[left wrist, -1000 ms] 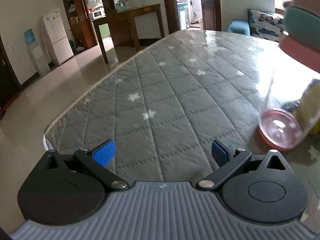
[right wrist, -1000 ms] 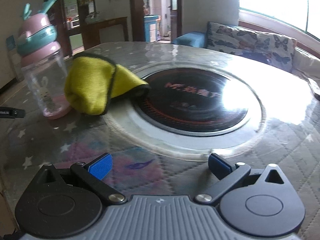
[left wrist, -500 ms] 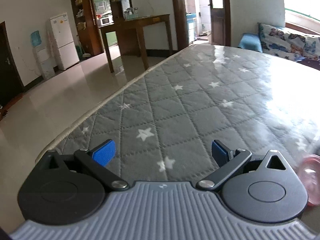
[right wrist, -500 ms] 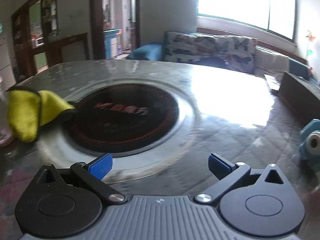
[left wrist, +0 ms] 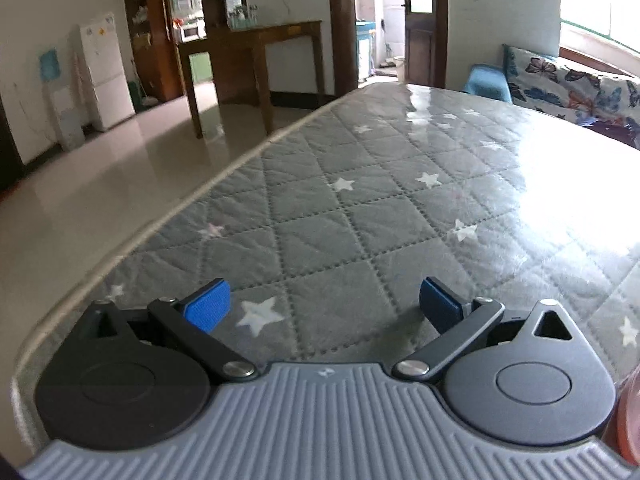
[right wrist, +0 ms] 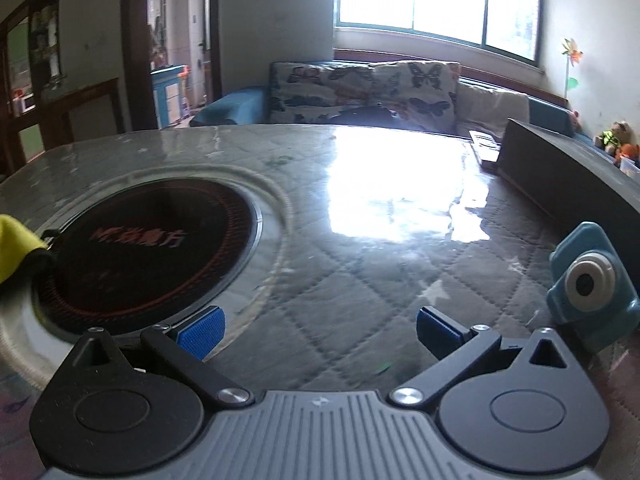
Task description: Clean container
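Left gripper (left wrist: 324, 306): jaws opening, nothing between the blue pads, only quilted table (left wrist: 360, 216) below, near its left edge. Right gripper (right wrist: 318, 330): jaws spread wide, empty, over the table's middle beside the round cooktop (right wrist: 136, 248). Container: only a pink sliver (left wrist: 628, 420) shows at the left view's lower right corner, just beside the left gripper. Yellow cloth (right wrist: 16, 240) lies at the cooktop's left rim. Blue toy camera (right wrist: 592, 284) sits toward the right edge. Judgement: both tools are empty and pointed away; neither container nor cloth is taken up.

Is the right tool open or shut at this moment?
Open. The right tool has its blue pads wide apart, with only the table between them.
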Motion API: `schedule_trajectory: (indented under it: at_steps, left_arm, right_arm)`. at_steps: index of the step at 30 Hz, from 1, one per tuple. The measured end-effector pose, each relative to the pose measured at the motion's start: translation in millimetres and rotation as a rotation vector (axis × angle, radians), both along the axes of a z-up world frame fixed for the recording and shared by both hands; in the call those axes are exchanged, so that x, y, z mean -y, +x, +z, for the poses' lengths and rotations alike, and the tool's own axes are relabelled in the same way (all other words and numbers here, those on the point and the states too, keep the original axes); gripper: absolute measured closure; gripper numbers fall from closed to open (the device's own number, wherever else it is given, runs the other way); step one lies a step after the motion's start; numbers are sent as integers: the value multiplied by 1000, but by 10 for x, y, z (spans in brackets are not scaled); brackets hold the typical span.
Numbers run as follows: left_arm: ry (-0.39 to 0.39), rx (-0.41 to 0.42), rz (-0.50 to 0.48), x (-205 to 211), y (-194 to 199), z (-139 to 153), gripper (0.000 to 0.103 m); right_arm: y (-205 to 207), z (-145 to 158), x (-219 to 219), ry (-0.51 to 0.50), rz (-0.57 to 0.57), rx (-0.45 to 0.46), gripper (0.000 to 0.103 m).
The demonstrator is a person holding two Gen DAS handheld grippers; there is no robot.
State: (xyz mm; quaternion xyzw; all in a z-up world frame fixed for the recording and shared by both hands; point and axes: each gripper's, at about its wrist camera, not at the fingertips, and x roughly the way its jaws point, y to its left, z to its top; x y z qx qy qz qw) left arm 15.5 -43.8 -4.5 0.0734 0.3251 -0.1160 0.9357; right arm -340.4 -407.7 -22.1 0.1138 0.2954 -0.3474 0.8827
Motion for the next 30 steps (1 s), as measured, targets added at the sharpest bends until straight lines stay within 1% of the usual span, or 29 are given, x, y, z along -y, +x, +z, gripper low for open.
schedule_trajectory:
  at_steps: [3,11,20,30]
  left_arm:
    - [-33,-20,-8,-24,73,-20,0]
    - [-37,-18,-14,-62,100,-50,0]
    - [-40,-20,-14,-96,101,-4,0]
    - [-37,-19,-13,-72,107,-24,0]
  right_arm:
    - [-22,-4,85,13,-24,7,0]
    - [-84,-29,284,31,-74,-11,0]
    - [-99,-30,297,32,-81,-13,0]
    - [-88,-39,299,31,-81,-16,0]
